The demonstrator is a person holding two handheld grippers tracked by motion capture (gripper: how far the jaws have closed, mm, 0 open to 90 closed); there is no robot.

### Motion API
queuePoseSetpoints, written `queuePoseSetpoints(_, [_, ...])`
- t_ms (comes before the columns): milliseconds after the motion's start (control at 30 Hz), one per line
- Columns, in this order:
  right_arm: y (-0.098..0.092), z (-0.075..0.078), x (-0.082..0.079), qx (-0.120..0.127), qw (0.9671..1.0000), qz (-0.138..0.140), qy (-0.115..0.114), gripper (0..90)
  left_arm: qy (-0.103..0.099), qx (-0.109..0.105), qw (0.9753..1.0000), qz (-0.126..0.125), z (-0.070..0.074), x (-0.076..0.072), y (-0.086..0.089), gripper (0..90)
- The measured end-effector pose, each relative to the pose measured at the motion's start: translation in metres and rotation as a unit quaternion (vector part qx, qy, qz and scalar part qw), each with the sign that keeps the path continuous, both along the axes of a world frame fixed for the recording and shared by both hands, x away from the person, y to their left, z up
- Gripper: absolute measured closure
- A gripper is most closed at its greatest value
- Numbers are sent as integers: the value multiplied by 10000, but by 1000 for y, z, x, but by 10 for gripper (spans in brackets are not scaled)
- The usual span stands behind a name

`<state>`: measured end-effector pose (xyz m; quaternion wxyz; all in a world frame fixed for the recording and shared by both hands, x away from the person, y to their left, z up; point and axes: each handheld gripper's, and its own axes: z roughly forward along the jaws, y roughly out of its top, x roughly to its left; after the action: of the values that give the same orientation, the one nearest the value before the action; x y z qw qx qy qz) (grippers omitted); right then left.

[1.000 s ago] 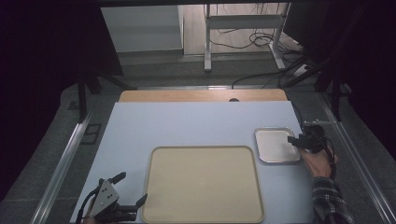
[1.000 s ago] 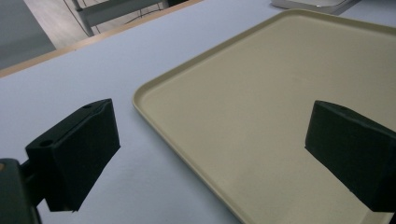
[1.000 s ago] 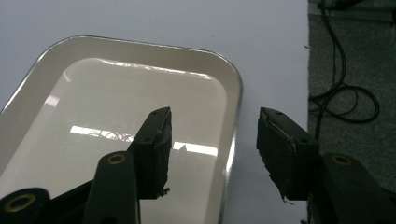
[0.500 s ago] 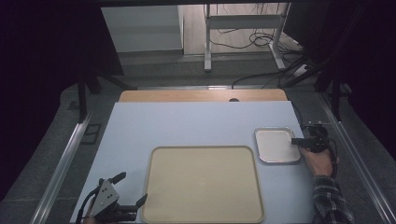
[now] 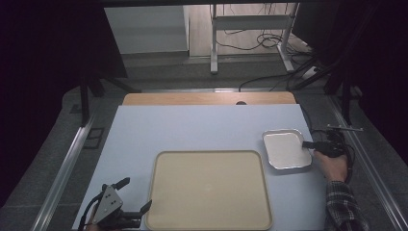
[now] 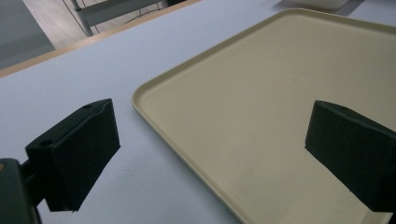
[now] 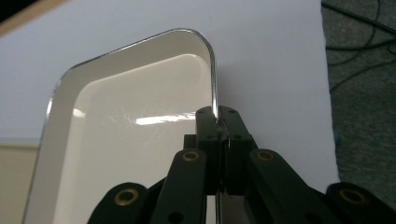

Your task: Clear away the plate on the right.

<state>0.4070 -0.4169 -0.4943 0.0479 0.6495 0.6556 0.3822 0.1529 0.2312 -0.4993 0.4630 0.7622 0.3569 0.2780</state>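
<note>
With your right gripper [image 7: 217,122] clamped on the small pan's [image 5: 285,150] rim at its 3 o'clock side, probably firmly, keep it level while your left gripper [image 6: 212,154] waits open beside the tray [image 5: 209,187].

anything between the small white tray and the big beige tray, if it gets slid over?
Nothing visible. The right tool is shut on the white tray at its rim; only bare table separates it from the beige tray beside it.

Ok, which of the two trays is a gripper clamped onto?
The small white tray: the right gripper pinches its rim. The big beige tray lies untouched.
</note>
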Motion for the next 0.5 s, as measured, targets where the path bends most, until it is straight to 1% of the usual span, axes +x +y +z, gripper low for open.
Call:
queuePoseSetpoints(33, [0,3,-2,96,9999,-17,-93,884,1,-2,10000,0,0,0,0,27])
queuePoseSetpoints(100, [2,7,-4,76,9999,-1,-151,883,-2,-26,10000,9,0,0,0,27])
queuePoseSetpoints(133, [4,8,-5,11,9999,-2,-131,882,-2,-29,10000,10,0,0,0,26])
queuePoseSetpoints(200, [7,8,-7,-28,9999,14,-99,881,-2,-28,10000,8,0,0,0,27])
queuePoseSetpoints(333, [10,9,-8,-41,9999,49,-122,880,-2,-24,10000,8,0,0,0,27])
queuePoseSetpoints(500, [17,13,-14,2,9997,164,-184,878,-8,-30,10000,5,0,0,0,27])
